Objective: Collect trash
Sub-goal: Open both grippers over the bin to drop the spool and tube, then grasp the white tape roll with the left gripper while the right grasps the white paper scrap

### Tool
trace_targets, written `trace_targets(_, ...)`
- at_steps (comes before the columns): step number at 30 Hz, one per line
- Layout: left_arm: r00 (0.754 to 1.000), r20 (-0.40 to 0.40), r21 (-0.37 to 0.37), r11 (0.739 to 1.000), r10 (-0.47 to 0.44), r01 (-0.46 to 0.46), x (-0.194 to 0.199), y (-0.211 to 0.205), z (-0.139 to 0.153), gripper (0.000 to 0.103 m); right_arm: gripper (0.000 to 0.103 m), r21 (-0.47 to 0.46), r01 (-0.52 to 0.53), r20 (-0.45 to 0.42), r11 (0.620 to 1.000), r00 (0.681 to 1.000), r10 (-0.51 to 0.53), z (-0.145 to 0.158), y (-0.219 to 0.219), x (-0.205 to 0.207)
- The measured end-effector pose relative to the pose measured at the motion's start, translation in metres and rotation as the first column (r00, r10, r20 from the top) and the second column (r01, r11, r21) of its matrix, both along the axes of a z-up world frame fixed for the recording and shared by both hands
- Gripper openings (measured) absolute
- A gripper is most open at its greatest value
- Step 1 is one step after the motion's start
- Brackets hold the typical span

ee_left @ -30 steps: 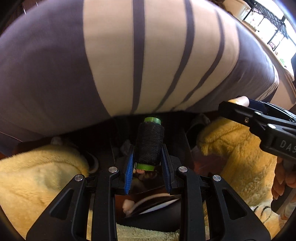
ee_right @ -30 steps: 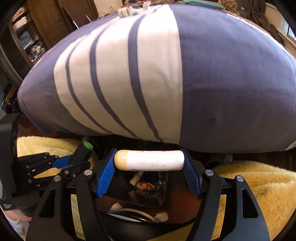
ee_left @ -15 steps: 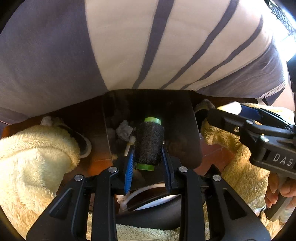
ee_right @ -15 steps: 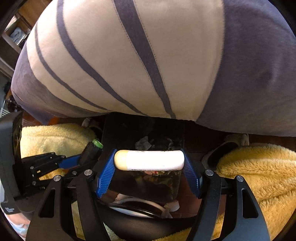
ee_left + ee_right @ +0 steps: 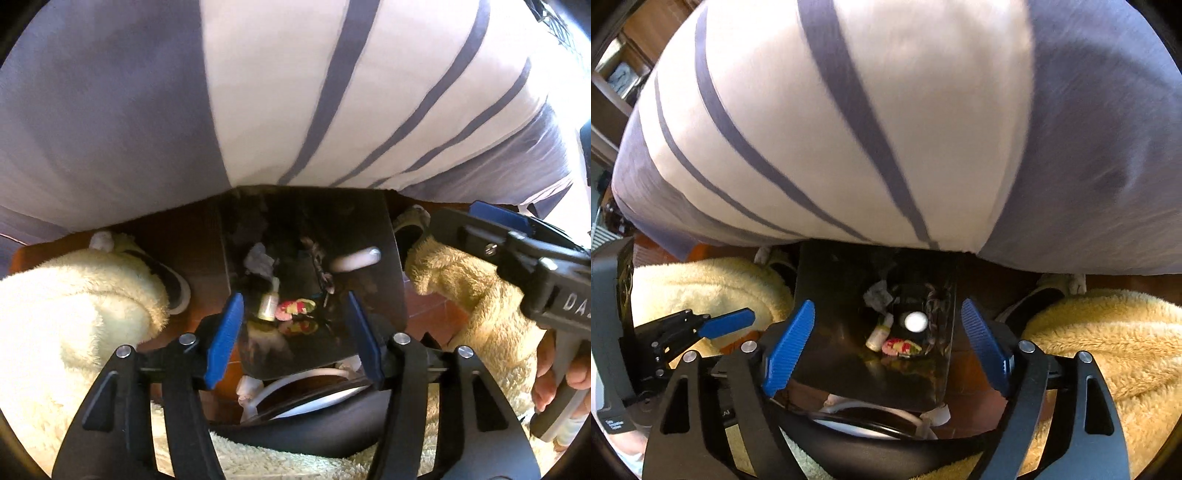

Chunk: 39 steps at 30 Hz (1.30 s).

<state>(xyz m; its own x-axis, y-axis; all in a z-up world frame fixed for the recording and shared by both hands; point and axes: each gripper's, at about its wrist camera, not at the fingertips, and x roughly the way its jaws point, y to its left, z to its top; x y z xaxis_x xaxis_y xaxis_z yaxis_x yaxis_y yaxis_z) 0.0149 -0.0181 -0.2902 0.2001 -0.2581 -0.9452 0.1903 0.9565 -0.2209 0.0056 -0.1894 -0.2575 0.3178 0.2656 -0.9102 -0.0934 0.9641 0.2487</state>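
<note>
A black square trash bin [image 5: 391, 280] [image 5: 816, 295] stands open on the floor below both grippers. My left gripper [image 5: 295, 332] is open and empty over it. My right gripper [image 5: 886, 343] is open and empty too. The white tube [image 5: 354, 258] [image 5: 915, 321] is in mid fall inside the bin, blurred. The bin holds crumpled paper [image 5: 260, 260], a small bottle [image 5: 881, 332] and a red and yellow wrapper [image 5: 295, 306] [image 5: 900, 346]. The black thread spool is not clearly visible in the dark bin.
A large grey and white striped cushion or bedding [image 5: 295, 92] [image 5: 886, 110] overhangs the bin's far side. Fluffy yellow-clad legs [image 5: 74, 314] [image 5: 1108, 350] and slippers [image 5: 173, 284] flank the bin. The right gripper's body [image 5: 535, 266] shows at the right in the left wrist view.
Both grippers have opened. The black thread spool left the left gripper and the white tube left the right one, dropping into the bin. Both views tilted further down over the bin.
</note>
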Motion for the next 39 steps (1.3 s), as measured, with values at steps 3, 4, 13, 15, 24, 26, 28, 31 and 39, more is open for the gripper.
trace_targets(3,0.999,0.047,0.014,1.000,0.002,-0.003,-0.002,0.004,0.016,0.066,0.088,-0.008,0.015,0.039,1.000,0.999,-0.014,0.016,-0.005,-0.002)
trace_targets(4,0.998,0.070,0.021,1.000,0.003,-0.004,-0.003,0.005,0.023,0.068,0.090,-0.015,0.020,0.059,1.000,0.998,-0.019,0.023,-0.007,-0.004)
trace_targets(13,0.944,0.327,-0.004,1.000,0.031,-0.031,0.001,0.029,0.126,0.081,0.095,-0.041,0.067,0.288,0.997,0.956,-0.053,0.110,-0.023,-0.001)
trace_targets(15,0.927,0.373,-0.002,0.999,0.033,-0.034,0.008,0.033,0.145,0.082,0.096,-0.054,0.072,0.338,0.996,0.940,-0.050,0.129,-0.024,0.005)
trace_targets(24,0.880,0.471,0.011,0.997,0.062,-0.077,0.060,0.043,0.195,0.082,0.096,-0.085,0.075,0.415,0.994,0.909,-0.033,0.174,-0.022,0.057)
trace_targets(26,0.877,0.476,0.017,0.997,0.063,-0.081,0.073,0.044,0.199,0.082,0.096,-0.085,0.076,0.417,0.993,0.908,-0.034,0.179,-0.022,0.072)
trace_targets(28,0.878,0.475,0.023,0.996,0.067,-0.089,0.087,0.044,0.200,0.082,0.096,-0.085,0.075,0.412,0.994,0.911,-0.033,0.183,-0.023,0.090)
trace_targets(31,0.880,0.469,0.041,0.994,0.068,-0.099,0.114,0.042,0.200,0.082,0.096,-0.083,0.074,0.398,0.994,0.917,-0.035,0.183,-0.019,0.116)
trace_targets(39,0.901,0.431,0.079,0.993,0.047,-0.090,0.181,0.028,0.183,0.082,0.093,-0.088,0.061,0.378,0.994,0.926,-0.023,0.173,-0.003,0.192)
